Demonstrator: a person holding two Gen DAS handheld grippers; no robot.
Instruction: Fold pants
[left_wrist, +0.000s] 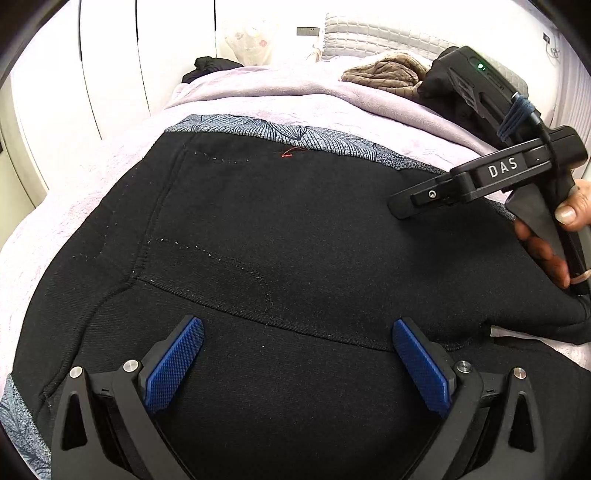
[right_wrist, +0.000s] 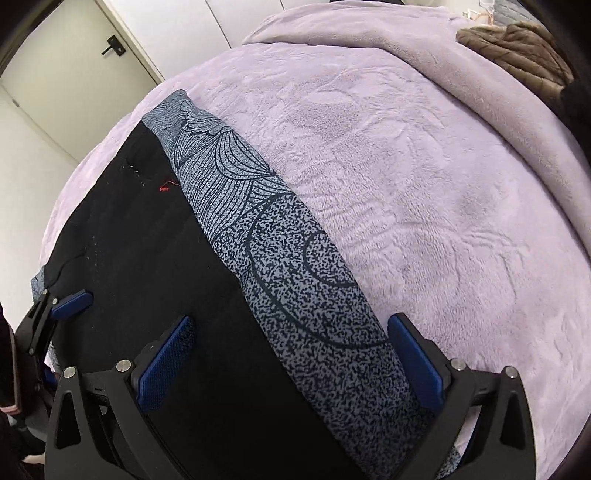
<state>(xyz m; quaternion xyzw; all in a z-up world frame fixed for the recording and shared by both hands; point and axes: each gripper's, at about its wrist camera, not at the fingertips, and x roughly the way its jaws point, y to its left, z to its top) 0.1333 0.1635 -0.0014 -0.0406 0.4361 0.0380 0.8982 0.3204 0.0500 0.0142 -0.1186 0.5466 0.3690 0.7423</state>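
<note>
The black pants (left_wrist: 280, 236) are lying spread across the centre of the left wrist view, resting on a lilac blanket (left_wrist: 258, 96) that is covering the bed. A grey patterned band (right_wrist: 280, 258) is running diagonally along the pants' edge through the middle of the right wrist view, touching the blanket to its right.

The left gripper (left_wrist: 295, 350) is hovering over the black fabric at the lower centre of its frame, jaws standing wide apart and holding nothing.

The right gripper (right_wrist: 291, 350) is sitting at the lower centre of its own frame, jaws spread wide and straddling the patterned band without clamping it. In the left wrist view it is appearing at the right edge, gripped by a hand (left_wrist: 565, 221).

A brown garment (left_wrist: 384, 74) is lying at the upper right, near a quilted headboard (left_wrist: 388, 33).
</note>
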